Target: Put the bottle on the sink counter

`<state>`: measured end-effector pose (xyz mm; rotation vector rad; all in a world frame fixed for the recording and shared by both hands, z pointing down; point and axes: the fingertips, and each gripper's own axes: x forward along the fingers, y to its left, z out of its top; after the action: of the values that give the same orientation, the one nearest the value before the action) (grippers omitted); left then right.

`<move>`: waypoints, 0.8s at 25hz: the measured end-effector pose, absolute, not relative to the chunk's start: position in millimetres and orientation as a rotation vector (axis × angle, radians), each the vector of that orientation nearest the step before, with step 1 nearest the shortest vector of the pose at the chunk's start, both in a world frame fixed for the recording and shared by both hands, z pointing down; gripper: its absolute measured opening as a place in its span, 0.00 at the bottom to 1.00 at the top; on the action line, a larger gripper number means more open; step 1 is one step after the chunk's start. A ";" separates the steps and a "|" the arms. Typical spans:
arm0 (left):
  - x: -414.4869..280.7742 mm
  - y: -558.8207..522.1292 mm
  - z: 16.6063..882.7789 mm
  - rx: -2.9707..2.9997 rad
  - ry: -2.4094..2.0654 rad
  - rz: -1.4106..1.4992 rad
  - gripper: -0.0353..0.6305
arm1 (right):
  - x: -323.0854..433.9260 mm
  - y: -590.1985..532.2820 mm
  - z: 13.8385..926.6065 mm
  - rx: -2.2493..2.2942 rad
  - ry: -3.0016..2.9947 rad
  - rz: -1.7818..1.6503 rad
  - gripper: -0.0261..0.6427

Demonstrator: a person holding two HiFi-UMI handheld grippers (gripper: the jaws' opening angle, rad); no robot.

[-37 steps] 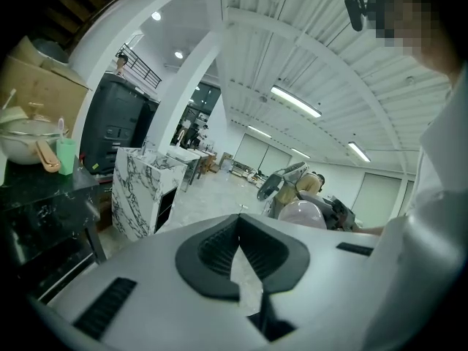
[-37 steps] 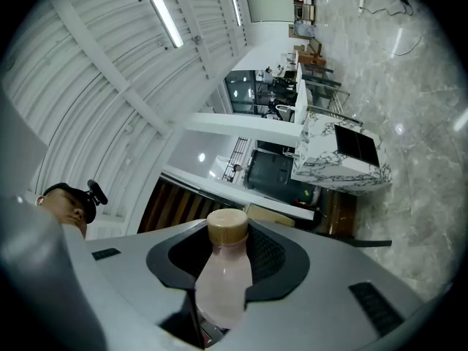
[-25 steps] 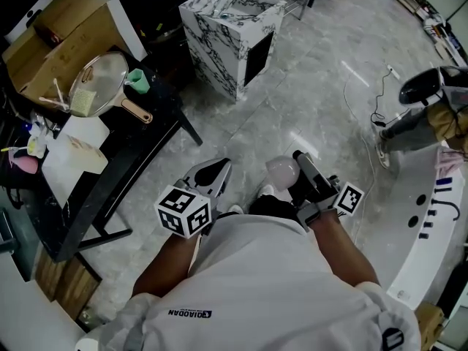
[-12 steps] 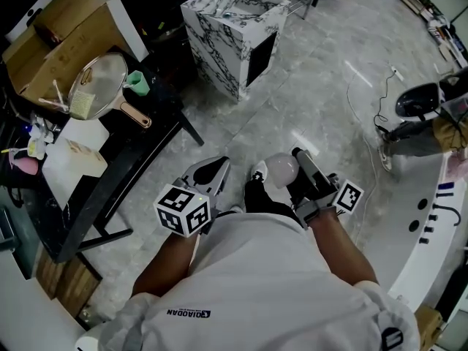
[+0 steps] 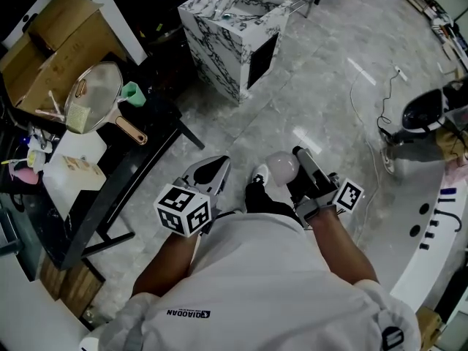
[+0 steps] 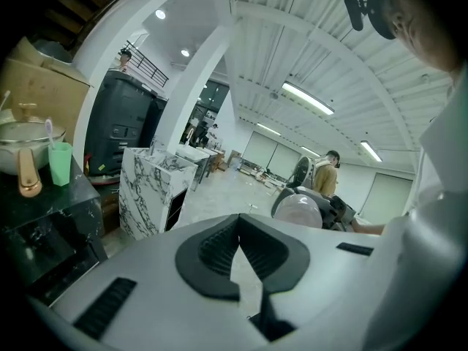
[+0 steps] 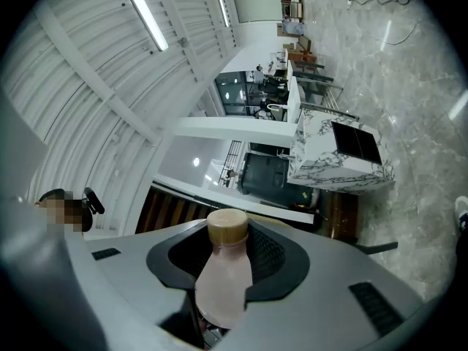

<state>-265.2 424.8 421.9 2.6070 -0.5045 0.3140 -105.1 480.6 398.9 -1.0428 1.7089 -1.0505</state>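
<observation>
A pale pink bottle point(image 5: 281, 168) with a tan cap point(image 7: 227, 227) sits between the jaws of my right gripper point(image 5: 294, 165), which is shut on its body point(image 7: 222, 284). The bottle's neck points away along the jaws of the right gripper point(image 7: 228, 234). My left gripper point(image 5: 213, 170) is held beside it, shut and empty, its pads meeting at the tips point(image 6: 237, 216). The marble sink counter point(image 5: 219, 31) stands ahead across the floor, apart from both grippers. It also shows in the left gripper view point(image 6: 150, 189) and the right gripper view point(image 7: 336, 159).
A black table point(image 5: 142, 148) at the left carries a pan point(image 5: 99, 86), a green cup point(image 5: 130, 92) and papers, with a cardboard box point(image 5: 51, 42) behind. A cable point(image 5: 380, 101) lies on the floor at the right, near a white curved counter point(image 5: 431, 232). A person point(image 6: 325, 178) stands far off.
The floor and black table have slid slightly in the head view as I walk. A dark shoe has come into sight between the grippers. Both grippers keep their pose, the bottle still held.
</observation>
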 end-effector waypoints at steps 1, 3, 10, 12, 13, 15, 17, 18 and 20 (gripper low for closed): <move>-261.6 420.6 421.5 2.608 -0.503 0.316 0.07 | -101.2 475.9 398.6 -1.046 1.709 -1.051 0.28; -255.0 411.3 420.8 2.609 -0.501 0.320 0.07 | -94.2 465.8 397.2 -1.051 1.714 -1.049 0.28; -228.4 375.3 416.5 2.615 -0.503 0.326 0.07 | -68.4 426.4 395.2 -1.046 1.717 -1.055 0.28; -220.3 365.6 415.2 2.615 -0.503 0.322 0.07 | -60.7 415.8 395.9 -1.048 1.717 -1.061 0.28; -216.3 360.8 415.0 2.613 -0.503 0.321 0.07 | -56.7 410.3 395.9 -1.049 1.718 -1.062 0.28; -209.3 351.0 415.3 2.611 -0.507 0.323 0.07 | -49.3 399.4 395.2 -1.045 1.718 -1.064 0.28; -203.0 341.3 415.5 2.611 -0.514 0.323 0.07 | -42.7 389.5 394.3 -1.039 1.721 -1.062 0.28; -200.1 336.8 415.2 2.612 -0.518 0.322 0.08 | -39.5 385.2 393.8 -1.037 1.724 -1.060 0.28; -194.3 328.1 414.4 2.613 -0.527 0.324 0.07 | -32.6 376.8 392.6 -1.027 1.726 -1.055 0.28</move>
<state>-194.3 328.1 414.4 2.6128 -0.5273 0.3236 -32.6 376.8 392.6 -1.0270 1.7256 -1.0552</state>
